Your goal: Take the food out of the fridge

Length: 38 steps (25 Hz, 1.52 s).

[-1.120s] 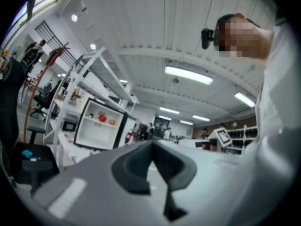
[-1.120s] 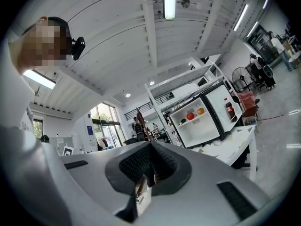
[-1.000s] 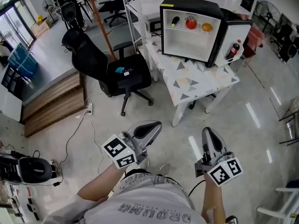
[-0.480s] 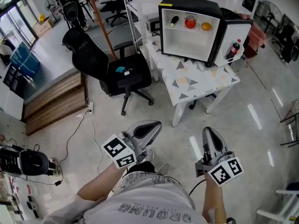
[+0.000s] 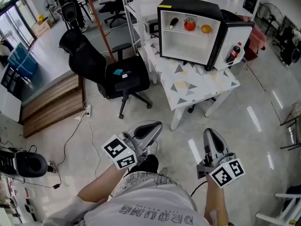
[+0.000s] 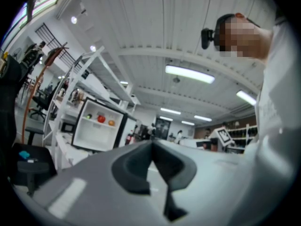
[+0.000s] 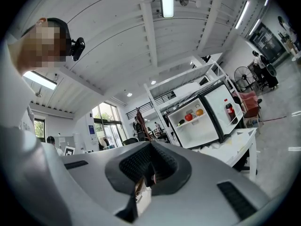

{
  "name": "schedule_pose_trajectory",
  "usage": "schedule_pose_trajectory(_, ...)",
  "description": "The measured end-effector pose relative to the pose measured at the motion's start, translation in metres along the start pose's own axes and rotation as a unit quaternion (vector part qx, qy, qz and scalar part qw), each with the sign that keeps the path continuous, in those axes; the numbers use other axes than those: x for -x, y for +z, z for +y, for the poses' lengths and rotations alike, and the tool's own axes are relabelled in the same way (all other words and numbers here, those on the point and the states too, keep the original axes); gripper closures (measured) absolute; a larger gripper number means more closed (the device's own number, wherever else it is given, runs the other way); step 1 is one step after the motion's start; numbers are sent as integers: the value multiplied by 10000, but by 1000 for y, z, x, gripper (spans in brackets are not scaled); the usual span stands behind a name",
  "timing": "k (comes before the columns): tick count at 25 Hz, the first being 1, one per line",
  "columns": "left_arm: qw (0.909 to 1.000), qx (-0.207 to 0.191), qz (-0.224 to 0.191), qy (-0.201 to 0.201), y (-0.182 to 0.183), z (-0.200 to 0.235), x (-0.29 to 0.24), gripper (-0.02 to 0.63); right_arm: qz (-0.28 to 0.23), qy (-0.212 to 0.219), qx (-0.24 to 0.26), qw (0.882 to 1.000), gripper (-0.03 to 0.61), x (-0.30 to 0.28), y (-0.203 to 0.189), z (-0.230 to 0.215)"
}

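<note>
A small black fridge (image 5: 190,32) stands open on a white table (image 5: 197,81) with a triangle pattern, far ahead of me. On its upper shelf lie a dark fruit (image 5: 173,22), a red one (image 5: 189,25) and an orange one (image 5: 206,29). A cola bottle (image 5: 235,52) sits in the door. My left gripper (image 5: 151,128) and right gripper (image 5: 210,134) are held low over the floor, well short of the table, both shut and empty. The fridge (image 6: 96,128) shows small in the left gripper view, and the fridge (image 7: 197,126) likewise in the right gripper view.
A black office chair (image 5: 108,65) stands left of the table. A wooden platform (image 5: 51,102) and a floor cable (image 5: 89,126) lie further left. A black bag (image 5: 28,164) sits at the lower left. Shelving and more chairs stand behind the fridge.
The fridge, table and chair have slid slightly up and left in the head view as I step across the floor. Both grippers keep their pose and stay shut.
</note>
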<state>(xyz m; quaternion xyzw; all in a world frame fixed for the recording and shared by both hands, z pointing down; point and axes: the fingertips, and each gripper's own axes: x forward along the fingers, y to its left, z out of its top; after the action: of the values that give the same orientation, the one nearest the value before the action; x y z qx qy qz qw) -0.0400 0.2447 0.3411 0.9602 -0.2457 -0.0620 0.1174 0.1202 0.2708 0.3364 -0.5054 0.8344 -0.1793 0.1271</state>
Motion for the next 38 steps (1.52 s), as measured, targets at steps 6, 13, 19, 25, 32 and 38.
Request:
schedule_pose_trajectory(6,10000,79,-16,20,-2,23,-16,607,47,-37,-5,10000,586,-19,2,-17)
schedule_pose_trajectory(13,9998,185,27,12,-1,65,-44,607,118,-179,-64,9997,586,-58,4,-46)
schedule_pose_trajectory(19,9998,174,76,-38,0,112,-73,607,126,-227,-79,9996,586,-105,6,-72)
schedule_pose_trajectory(25,9994,238,200,-118,3,159,-103,607,204,-320,-130,9992,586,-154,7,-98)
schedule_pose_trajectory(32,9987,315,342,-213,8,212,-134,607,300,-479,-210,9982,586,-206,10,-126)
schedule_pose_trajectory(38,9981,362,406,-298,18,260,-154,607,324,-548,-231,9977,586,-255,16,-140)
